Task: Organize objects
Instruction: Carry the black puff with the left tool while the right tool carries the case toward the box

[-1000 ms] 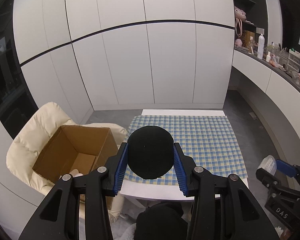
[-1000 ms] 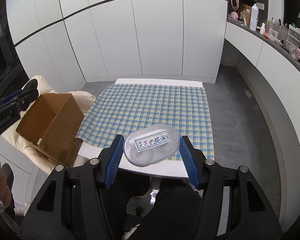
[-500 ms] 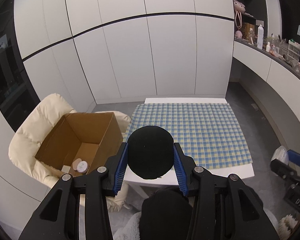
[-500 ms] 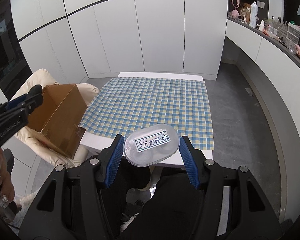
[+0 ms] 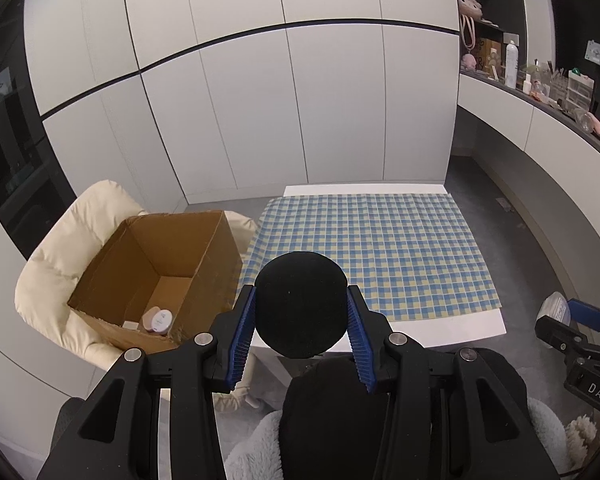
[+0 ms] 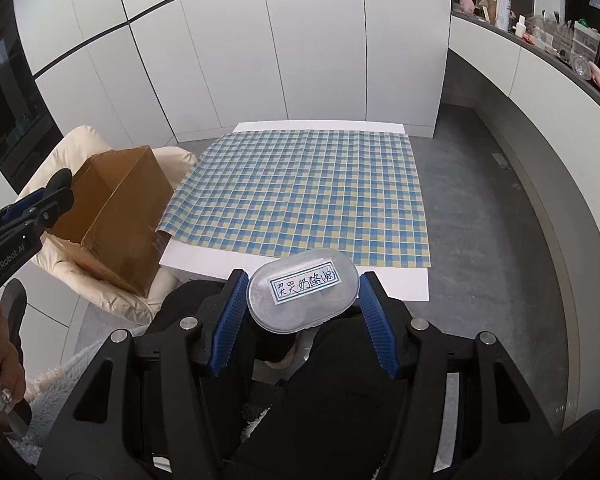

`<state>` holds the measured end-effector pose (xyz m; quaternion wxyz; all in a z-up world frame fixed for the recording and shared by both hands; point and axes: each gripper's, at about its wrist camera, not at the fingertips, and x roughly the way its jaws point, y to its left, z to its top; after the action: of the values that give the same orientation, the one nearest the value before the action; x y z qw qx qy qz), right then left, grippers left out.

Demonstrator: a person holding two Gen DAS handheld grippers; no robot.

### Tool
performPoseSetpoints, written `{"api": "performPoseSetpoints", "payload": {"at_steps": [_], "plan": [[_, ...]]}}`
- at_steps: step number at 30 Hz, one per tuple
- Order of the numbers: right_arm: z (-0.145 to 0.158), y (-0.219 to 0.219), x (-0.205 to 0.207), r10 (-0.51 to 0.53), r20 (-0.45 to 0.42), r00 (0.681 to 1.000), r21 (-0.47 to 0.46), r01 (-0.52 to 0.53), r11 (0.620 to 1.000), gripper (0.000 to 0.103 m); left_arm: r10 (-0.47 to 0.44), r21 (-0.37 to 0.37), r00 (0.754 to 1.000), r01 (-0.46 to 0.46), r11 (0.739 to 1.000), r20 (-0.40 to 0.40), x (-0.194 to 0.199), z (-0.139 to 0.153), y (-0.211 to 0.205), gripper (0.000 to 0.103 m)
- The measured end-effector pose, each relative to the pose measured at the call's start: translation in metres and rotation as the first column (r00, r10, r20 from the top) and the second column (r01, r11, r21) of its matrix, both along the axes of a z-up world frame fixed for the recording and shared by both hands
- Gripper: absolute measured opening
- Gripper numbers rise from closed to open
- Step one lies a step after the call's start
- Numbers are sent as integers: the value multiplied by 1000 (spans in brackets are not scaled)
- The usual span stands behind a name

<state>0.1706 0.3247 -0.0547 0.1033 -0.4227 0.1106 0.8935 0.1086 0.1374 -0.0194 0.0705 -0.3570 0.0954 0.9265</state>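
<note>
Grippers both loaded, held short of the table: left gripper (image 5: 301, 326) pinches a round matte-black disc (image 5: 301, 304) across its width, right gripper (image 6: 303, 298) pinches a clear oval plastic container with a handwritten label (image 6: 303, 289), fingers not quite touching its ends. Disc probably light, maybe soft; container stiff, slick, better gripped on the long sides. Beyond, checked blue-yellow tablecloth (image 5: 372, 240); left, brown cardboard box (image 5: 156, 268) on a cream chair (image 5: 80, 232), small pots inside. Versus a second back, both grippers pulled back and higher; box interior more exposed.

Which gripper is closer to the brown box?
Left. The left gripper holds a black disc just right of the cardboard box; the right gripper, gripping a labelled container, sits farther right.
</note>
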Motion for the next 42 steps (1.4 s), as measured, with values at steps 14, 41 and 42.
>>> {"api": "performPoseSetpoints", "payload": {"at_steps": [14, 41, 42], "plan": [[-8, -1, -10, -8, 26, 1000, 6, 7, 1000, 60, 25, 44, 998, -28, 999, 63, -16, -16, -14, 44], [-20, -93, -76, 259, 55, 964, 19, -260, 965, 60, 291, 41, 952, -296, 954, 94, -8, -32, -122, 44], [-19, -99, -80, 278, 55, 959, 19, -279, 960, 60, 305, 41, 948, -310, 950, 93, -6, -32, -126, 44]]}}
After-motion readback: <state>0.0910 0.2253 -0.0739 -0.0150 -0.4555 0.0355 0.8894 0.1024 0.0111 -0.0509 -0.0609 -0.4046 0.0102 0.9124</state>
